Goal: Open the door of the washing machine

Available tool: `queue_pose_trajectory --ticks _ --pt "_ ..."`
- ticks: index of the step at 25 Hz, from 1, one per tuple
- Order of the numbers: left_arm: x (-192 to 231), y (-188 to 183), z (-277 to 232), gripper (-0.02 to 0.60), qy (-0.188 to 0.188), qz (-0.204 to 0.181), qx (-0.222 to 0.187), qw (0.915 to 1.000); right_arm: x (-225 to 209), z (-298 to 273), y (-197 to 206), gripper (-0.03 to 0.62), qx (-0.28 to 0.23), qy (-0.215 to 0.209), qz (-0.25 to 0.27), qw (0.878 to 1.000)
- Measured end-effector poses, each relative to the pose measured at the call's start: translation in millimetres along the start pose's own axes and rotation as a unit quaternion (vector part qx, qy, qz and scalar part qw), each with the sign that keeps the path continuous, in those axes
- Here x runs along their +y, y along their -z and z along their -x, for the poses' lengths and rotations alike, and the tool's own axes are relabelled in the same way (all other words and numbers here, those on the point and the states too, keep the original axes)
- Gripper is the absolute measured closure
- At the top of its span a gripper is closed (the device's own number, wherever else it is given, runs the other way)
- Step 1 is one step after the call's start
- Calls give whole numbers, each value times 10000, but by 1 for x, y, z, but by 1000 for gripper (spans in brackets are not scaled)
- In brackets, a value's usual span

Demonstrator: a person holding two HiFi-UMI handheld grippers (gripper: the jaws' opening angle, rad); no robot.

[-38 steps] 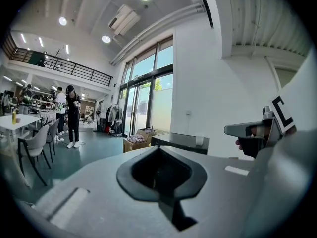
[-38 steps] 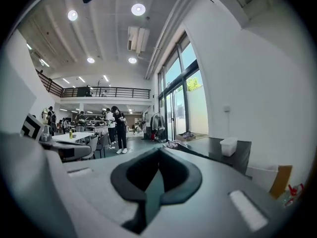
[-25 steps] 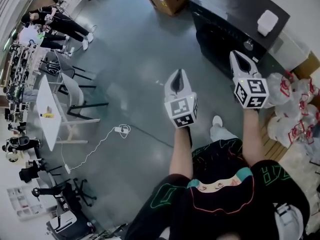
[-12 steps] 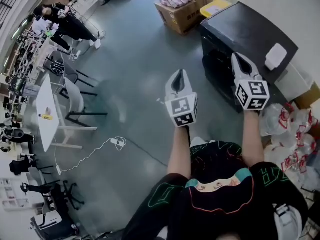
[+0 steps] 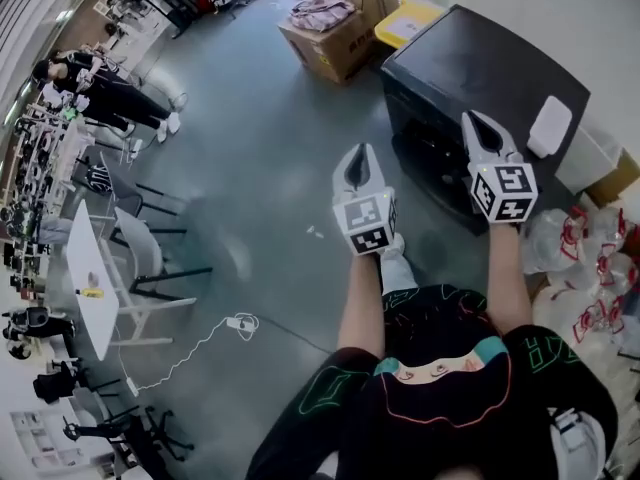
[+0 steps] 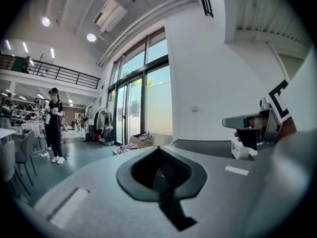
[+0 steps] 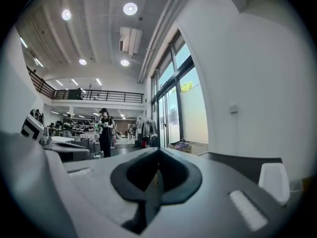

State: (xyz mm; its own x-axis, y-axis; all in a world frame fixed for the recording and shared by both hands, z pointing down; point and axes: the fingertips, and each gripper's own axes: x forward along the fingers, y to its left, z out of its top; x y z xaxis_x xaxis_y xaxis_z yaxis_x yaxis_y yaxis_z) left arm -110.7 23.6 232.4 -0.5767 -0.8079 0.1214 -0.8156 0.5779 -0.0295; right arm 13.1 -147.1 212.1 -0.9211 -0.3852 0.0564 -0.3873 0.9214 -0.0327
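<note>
The washing machine [image 5: 470, 68] is a black box at the upper right of the head view, its dark front face [image 5: 425, 153] turned toward the floor space. A white object [image 5: 548, 126] lies on its top. My left gripper [image 5: 357, 160] is shut and empty, held over the floor just left of the machine's front. My right gripper [image 5: 476, 126] is shut and empty too, hanging in front of the machine's upper front edge. In the left gripper view the machine's top [image 6: 208, 145] shows beyond the shut left gripper [image 6: 159, 175], with the right gripper [image 6: 247, 124] beside it.
Cardboard boxes [image 5: 335, 30] and a yellow bin [image 5: 410, 23] stand behind the machine. White plastic bags [image 5: 590, 258] pile up at its right. A cable with a power strip [image 5: 240, 323] lies on the floor. A white table [image 5: 85, 278] with chairs and several people [image 5: 100, 78] are far left.
The floor cable and table have slid down the head view as the person walks toward the machine. Both grippers travel along, still shut, side by side.
</note>
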Motion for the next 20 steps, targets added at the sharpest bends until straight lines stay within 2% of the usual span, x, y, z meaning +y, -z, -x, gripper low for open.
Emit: queue_pose_trajectory --ticks 4,7,9,12,17,20 --pt "-10 -7 -71 571 453 -62 -37 9989 -45 -38 -1 591 18 509 -135 9986" --pt "-4 11 -122 571 824 -106 225 9963 -50 -73 13 591 28 734 -164 9972" --pt "9 39 -149 571 966 0 615 9934 -46 -96 36 591 227 827 -127 9962" --pt "16 88 -177 571 1218 247 1213 9848 -50 -112 73 591 694 1072 -244 9915" --pt "26 148 -224 571 1476 684 1718 9716 -43 -138 122 591 1265 1265 -144 9838" --pt "27 190 -242 571 1616 841 2119 9602 -40 -145 160 591 1704 1306 -50 9767"
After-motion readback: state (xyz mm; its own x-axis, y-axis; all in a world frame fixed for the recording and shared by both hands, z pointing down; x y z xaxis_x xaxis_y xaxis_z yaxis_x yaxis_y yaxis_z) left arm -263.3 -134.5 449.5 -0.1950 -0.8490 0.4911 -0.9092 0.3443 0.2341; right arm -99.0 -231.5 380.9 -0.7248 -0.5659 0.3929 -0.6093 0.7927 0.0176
